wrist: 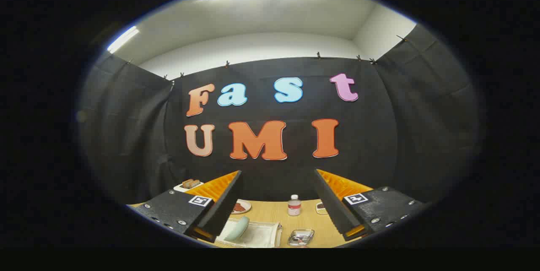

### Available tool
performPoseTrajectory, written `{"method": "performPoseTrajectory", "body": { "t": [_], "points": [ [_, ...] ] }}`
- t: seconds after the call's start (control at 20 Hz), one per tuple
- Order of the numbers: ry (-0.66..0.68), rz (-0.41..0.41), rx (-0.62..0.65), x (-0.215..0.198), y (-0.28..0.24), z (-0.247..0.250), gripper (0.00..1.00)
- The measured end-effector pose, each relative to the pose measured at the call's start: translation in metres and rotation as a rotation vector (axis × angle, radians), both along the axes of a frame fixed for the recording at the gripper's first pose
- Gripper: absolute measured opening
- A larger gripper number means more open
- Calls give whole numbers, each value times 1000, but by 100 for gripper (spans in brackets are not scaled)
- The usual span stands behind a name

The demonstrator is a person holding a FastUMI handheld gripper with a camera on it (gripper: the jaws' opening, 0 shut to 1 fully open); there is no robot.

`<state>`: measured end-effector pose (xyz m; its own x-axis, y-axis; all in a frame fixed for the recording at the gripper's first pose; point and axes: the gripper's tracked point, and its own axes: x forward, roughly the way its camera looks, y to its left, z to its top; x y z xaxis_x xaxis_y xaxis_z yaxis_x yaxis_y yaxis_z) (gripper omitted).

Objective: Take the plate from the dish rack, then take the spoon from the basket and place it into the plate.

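My gripper (278,203) is open, held high above a wooden table (308,220), with nothing between its fingers. Below and between the fingers, a pale green plate (237,228) stands on edge in a white dish rack (257,236), close to the left finger. To the right of the rack lies a small clear basket (301,237) with something in it; I cannot make out the spoon.
A small bottle (294,205) with a white cap stands mid-table beyond the basket. A small plate with red food (241,207) sits by the left finger. A white tray with brown pieces (188,185) is at the far left, and a small dish (321,208) by the right finger.
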<state>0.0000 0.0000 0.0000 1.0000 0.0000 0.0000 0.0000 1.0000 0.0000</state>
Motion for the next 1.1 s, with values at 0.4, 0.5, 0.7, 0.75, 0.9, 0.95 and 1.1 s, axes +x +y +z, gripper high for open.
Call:
{"method": "performPoseTrajectory", "body": {
  "t": [0.4, 0.5, 0.7, 0.75, 0.9, 0.95, 1.1],
  "points": [
    [2, 1, 32, 1, -3, 8, 98],
    [4, -5, 24, 1, -5, 8, 98],
    [-4, 2, -3, -2, -2, 10, 98],
    [-4, 4, -6, -2, -1, 10, 98],
    [4, 12, -11, -1, 2, 8, 98],
    [9, 15, -6, 0, 3, 6, 98],
    [56, 48, 29, 3, 11, -4, 98]
  ]
}}
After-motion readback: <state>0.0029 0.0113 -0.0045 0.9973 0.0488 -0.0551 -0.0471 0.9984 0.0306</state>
